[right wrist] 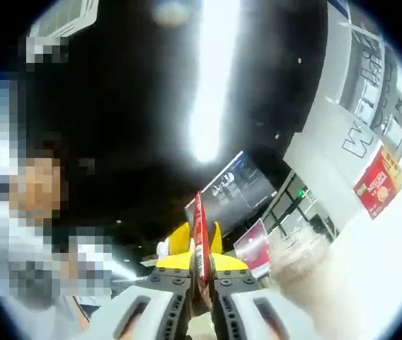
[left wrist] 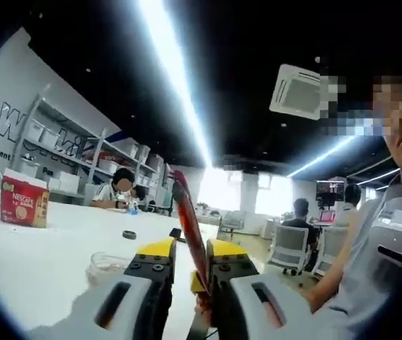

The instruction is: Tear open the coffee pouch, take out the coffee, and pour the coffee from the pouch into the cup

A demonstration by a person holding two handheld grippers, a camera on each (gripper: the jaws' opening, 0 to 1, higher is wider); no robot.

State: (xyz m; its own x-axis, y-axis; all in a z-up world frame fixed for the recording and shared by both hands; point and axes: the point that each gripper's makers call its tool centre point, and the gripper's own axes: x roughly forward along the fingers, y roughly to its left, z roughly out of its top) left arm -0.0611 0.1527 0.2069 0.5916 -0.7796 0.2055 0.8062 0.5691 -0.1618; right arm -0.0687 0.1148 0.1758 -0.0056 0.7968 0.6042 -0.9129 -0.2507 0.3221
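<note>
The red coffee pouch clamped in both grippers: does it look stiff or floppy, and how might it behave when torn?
The red coffee pouch looks thin and light. Seen edge-on, it stands up between the left gripper jaws, so it probably has some stiffness. The right gripper also clamps it. Its glossy film may slip during tearing.

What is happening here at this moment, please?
A person is holding a thin red coffee pouch with two hand-held grippers. The left gripper is shut on the pouch, which stands up edge-on between its jaws. The right gripper is shut on the pouch too. A clear cup waits on the white table below, with a red Nescafe box farther back. Whether the pouch is torn yet cannot be told.
</note>
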